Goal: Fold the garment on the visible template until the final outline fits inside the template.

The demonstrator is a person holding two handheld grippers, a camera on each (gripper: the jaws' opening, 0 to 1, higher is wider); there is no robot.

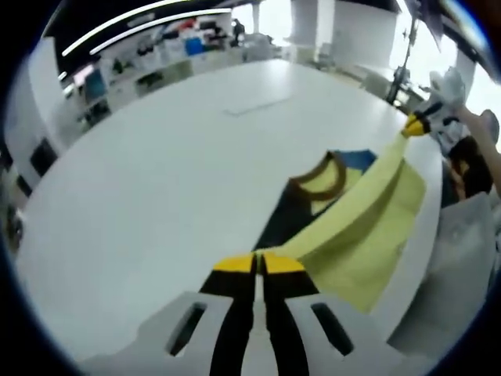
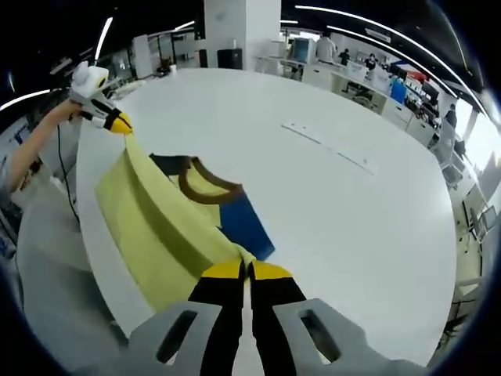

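One pale yellow fabric garment with a brown collar and dark blue panels (image 1: 352,227) lies near the edge of the big white round counter (image 1: 172,180), and we see it lifted along one side. In the left gripper view a long fold of the yellow cloth runs tight from the left hand-held gripper (image 1: 258,262) up to the right hand-held gripper (image 1: 417,125), which a person's hand holds at the far end. The yellow-tipped black jaws of the left hand-held gripper are pressed together on the edge of the garment. The brown collar (image 1: 321,176) sits between the two ends, with blue cloth just beside it.

In the right gripper view we find the same garment (image 2: 156,219) from the other side. The right hand-held gripper (image 2: 249,270) has its jaws closed on the yellow cloth, and the stretched edge rises to the left hand-held gripper (image 2: 117,123) at the upper left, whose tip also pinches the fabric. A blue panel (image 2: 246,227) lies flat on the counter (image 2: 352,219) beside the collar. A thin pale strip (image 2: 329,147) lies on the counter well apart from the garment; we cannot tell what it is.

Around the counter we see desks and shelves with blurred things (image 1: 156,47), a white column (image 2: 241,31) and ceiling lights.
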